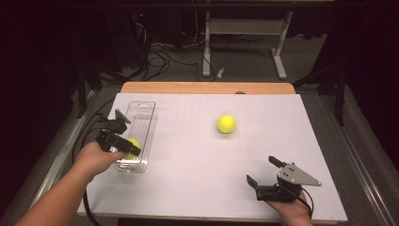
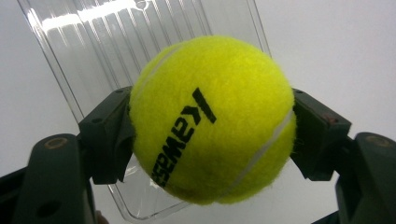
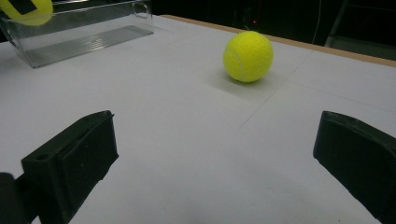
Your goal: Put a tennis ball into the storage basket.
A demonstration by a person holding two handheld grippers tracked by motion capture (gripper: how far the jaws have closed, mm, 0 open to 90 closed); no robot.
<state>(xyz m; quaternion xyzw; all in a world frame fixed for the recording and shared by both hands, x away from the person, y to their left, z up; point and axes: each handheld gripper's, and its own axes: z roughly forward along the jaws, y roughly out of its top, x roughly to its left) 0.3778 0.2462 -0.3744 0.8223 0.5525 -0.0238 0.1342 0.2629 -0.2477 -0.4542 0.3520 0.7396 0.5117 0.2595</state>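
Nearest the lens in the left gripper view, the tennis ball (image 2: 212,119) sits clamped between the two black jaws of the left gripper (image 2: 212,135), one pad pressed on its flank at 9 o'clock and the other at 3 o'clock. Being round, the ball has no long axis of its own, but its black printed lettering runs on a slant from about 1 o'clock down to 7 o'clock.

Behind the ball lies the clear plastic tray (image 2: 93,51), a long ribbed container whose long axis runs toward 11 o'clock in that view; in the high view it runs roughly from 6 to 12 o'clock on the white table (image 1: 197,160). The held ball hangs over the tray's near end, probably just above the floor rather than resting on it (the high view is too small to settle it). What shows of the tray's inside is bare.

A second tennis ball (image 1: 226,124) lies loose on the table, well apart at 3 o'clock from the tray. The right gripper (image 1: 264,173) rests near the table's front edge, jaws wide apart with nothing between them.
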